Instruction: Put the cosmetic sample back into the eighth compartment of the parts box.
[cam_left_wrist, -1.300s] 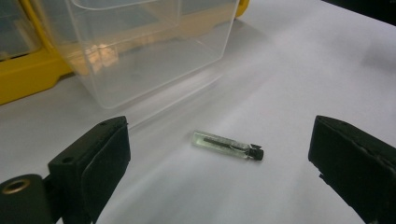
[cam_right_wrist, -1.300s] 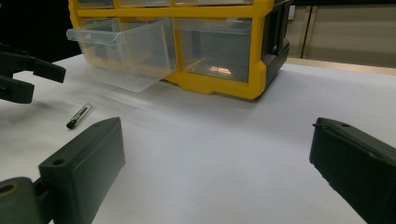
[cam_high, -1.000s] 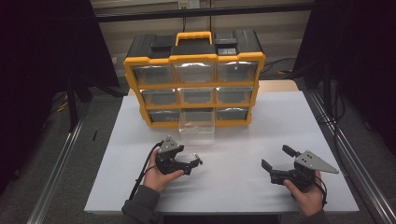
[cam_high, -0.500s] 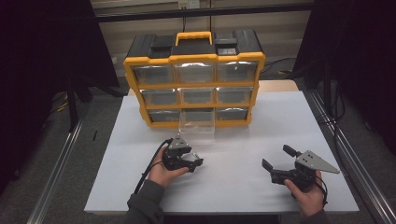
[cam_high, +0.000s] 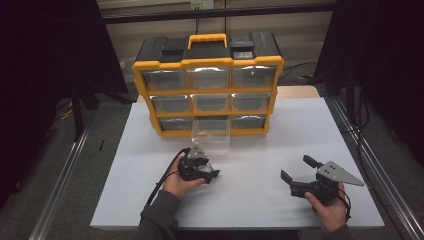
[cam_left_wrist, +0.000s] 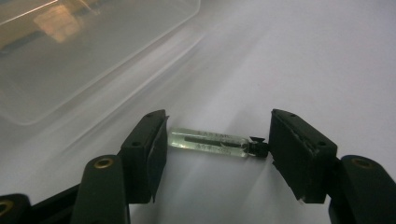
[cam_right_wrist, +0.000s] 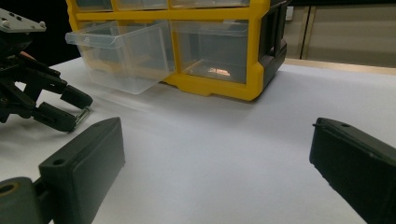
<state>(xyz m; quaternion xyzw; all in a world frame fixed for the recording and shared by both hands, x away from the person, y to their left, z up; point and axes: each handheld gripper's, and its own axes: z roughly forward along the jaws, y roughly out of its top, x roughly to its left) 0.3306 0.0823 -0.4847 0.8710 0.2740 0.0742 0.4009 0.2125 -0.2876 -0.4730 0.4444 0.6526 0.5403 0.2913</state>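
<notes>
The left gripper (cam_left_wrist: 215, 140) is clamped end to end on a small clear glass vial (cam_left_wrist: 210, 141) with a dark cap, its jaws having just been closing; one pad presses the vial's bare end and the other its cap, and the vial lies level just above the white table (cam_high: 260, 150). This grip sits just in front of the clear drawer (cam_high: 212, 131) that is pulled out of the bottom row of the yellow organiser (cam_high: 207, 85). The right gripper (cam_high: 295, 176) rests on the table well to the right of that drawer, its jaws wide apart with nothing between them.
</notes>
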